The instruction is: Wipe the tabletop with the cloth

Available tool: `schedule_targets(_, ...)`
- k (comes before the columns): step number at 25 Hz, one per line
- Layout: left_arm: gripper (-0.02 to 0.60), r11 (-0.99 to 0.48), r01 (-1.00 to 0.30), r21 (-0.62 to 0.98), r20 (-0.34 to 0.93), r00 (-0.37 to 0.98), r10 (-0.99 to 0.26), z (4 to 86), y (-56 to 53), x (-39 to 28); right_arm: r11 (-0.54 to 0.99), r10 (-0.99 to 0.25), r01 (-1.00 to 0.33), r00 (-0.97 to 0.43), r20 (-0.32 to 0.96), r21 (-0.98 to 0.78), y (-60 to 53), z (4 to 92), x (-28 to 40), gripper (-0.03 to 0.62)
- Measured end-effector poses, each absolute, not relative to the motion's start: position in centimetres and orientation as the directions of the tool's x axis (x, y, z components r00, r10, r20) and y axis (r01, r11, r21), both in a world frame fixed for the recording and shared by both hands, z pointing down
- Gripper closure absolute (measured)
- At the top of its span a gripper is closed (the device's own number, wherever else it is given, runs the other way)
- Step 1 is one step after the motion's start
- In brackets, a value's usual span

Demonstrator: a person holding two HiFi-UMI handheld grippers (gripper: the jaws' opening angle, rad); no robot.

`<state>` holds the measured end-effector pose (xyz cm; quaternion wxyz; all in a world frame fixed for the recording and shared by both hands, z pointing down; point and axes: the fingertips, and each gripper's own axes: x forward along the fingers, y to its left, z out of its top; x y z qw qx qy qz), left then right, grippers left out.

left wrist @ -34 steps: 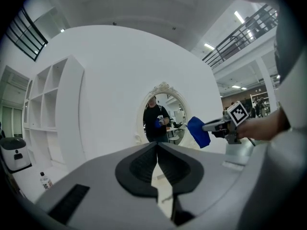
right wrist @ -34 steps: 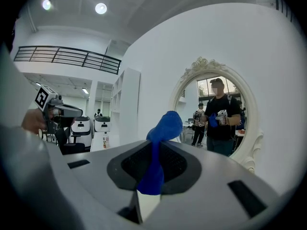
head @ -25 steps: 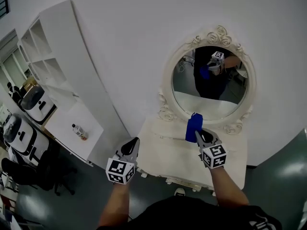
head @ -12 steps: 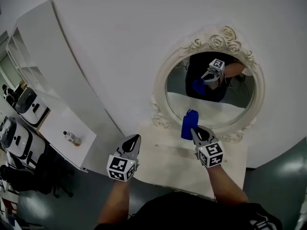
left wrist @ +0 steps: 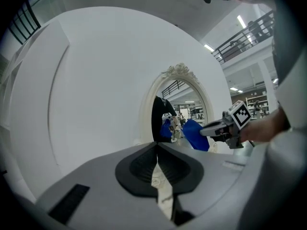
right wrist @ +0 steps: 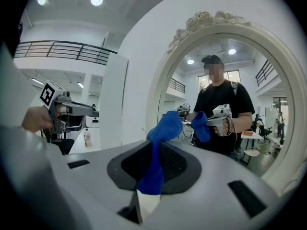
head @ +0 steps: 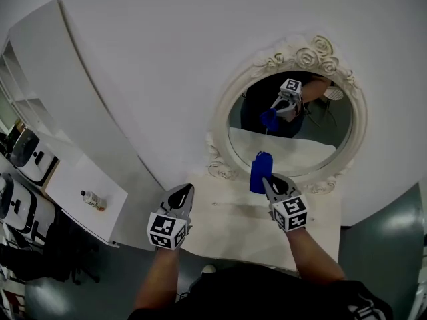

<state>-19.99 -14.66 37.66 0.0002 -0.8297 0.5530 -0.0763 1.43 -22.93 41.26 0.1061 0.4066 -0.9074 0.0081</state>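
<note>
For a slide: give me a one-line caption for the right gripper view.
Right gripper shut on a blue cloth, facing an ornate white mirror that reflects the person.

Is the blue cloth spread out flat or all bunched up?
Bunched up. The blue cloth is a crumpled wad pinched in the right gripper, not laid on the tabletop.

Soft matt blue cloth (head: 261,172), smooth matt cream tabletop (head: 230,222), carved matt cream mirror frame (head: 298,51), glossy reflective mirror glass (head: 333,139), smooth white wall (head: 167,59)
</note>
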Motion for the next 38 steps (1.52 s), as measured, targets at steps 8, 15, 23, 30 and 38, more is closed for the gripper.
schedule_targets(8, 0.569, -0.469, -0.879, -0.081, 0.128, 0.458, -0.880, 37.7, -15.4, -22.5, 0.608, -0.783, -0.789, -0.581, 0.222, 0.083, -22.2, 41.5, -0.8, 0.554)
schedule_targets(15, 0.569, -0.509, -0.857, -0.077, 0.133, 0.498, -0.857, 38.0, -15.7, -24.5, 0.568, -0.811, -0.819, -0.540, 0.227, 0.082, -21.9, 41.7, -2.4, 0.554)
schedule_targets(23, 0.569, -0.538, -0.840, -0.068, 0.128, 0.528, -0.840, 38.5, -16.4, -25.9, 0.553, -0.818, -0.829, -0.522, 0.244, 0.082, -22.2, 42.6, -4.2, 0.554)
schedule_targets(30, 0.569, -0.533, -0.845, -0.044, 0.159, 0.521, -0.838, 40.7, -16.6, -28.5, 0.603, -0.766, -0.796, -0.563, 0.312, 0.044, -23.3, 46.6, -8.9, 0.554)
schedule_targets(38, 0.569, -0.513, -0.858, -0.010, 0.211, 0.500, -0.840, 43.9, -16.4, -32.0, 0.672, -0.641, -0.737, -0.626, 0.443, -0.069, -23.9, 55.3, -16.5, 0.554)
